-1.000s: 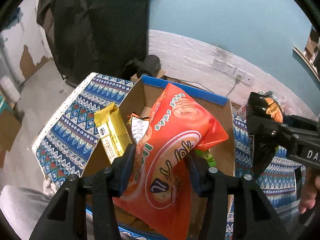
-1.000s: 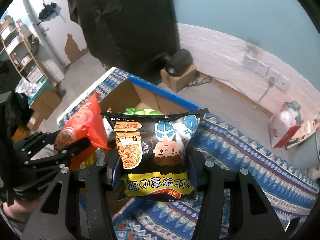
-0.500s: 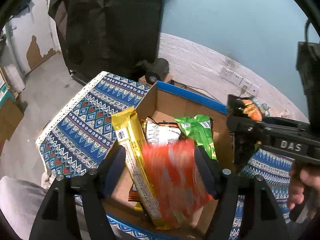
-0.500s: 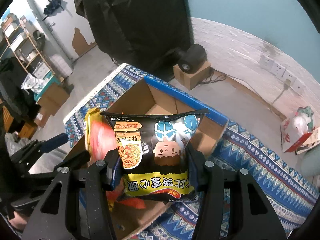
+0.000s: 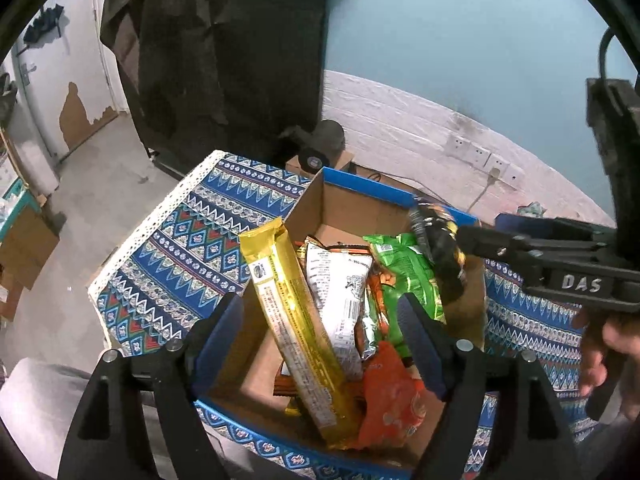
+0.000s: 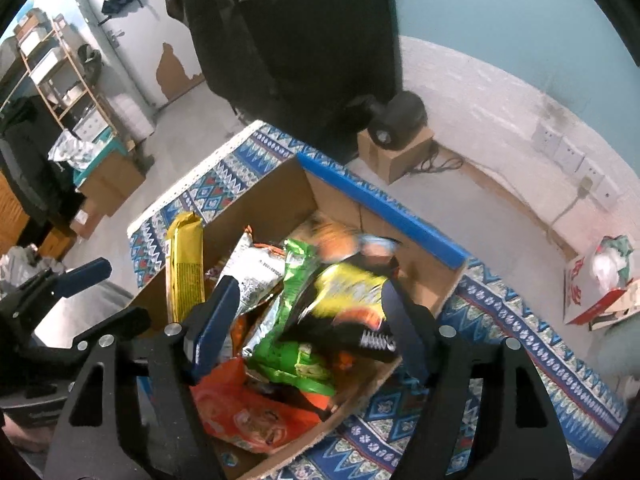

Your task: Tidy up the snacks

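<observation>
Opening jaws, left gripper (image 5: 320, 340): we hold nothing; orange bag (image 5: 390, 400) lies in the box (image 5: 360, 192).
Right gripper (image 6: 308, 320): jaws widening, black-and-yellow bag (image 6: 348, 300) blurred between them, above the box's snacks.

A teal-painted wall (image 5: 460, 32) rises above a whitewashed brick base (image 5: 400, 120) carrying a row of white wall sockets (image 6: 568, 156). A large black fabric sheet (image 6: 292, 40) hangs beside a white door with peeling paint (image 6: 132, 36). Grey concrete floor (image 5: 104, 196) stretches toward a wooden shelving rack (image 6: 60, 80) in dim indoor light.
</observation>
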{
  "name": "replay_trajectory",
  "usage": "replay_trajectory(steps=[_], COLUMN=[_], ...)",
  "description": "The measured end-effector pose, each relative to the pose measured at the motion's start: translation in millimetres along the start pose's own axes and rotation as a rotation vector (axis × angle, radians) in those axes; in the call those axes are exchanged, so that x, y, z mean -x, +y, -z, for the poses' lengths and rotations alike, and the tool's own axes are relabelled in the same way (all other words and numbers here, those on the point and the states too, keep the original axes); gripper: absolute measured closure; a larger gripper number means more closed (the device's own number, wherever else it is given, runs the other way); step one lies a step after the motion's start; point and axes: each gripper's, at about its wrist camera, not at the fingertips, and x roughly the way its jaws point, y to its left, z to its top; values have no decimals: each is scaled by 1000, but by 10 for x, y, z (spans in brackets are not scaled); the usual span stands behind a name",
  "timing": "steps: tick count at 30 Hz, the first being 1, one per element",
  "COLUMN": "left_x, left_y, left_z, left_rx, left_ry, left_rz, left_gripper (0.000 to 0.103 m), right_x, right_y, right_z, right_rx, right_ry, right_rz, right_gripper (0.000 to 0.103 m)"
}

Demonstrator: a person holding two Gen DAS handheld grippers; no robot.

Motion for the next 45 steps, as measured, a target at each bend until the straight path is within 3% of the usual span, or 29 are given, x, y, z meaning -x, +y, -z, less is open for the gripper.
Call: replay_trajectory(steps=[16,24,45], left_x=[490,729,917], left_y=[-106,-203,-334], left_z=[18,20,58], left_rx=[-79,-111,-165], left_ry=[-82,-137,-163], left_rz=[-27,-28,-41], left_gripper=[15,2,1], right_x=[675,965,1207], right_y=[131,107,19], right_z=[268,438,667], right_rx=[-21,-61,-74], right_ry=[-107,-158,-186], right_rz=[97,127,185], right_gripper=[29,29,28])
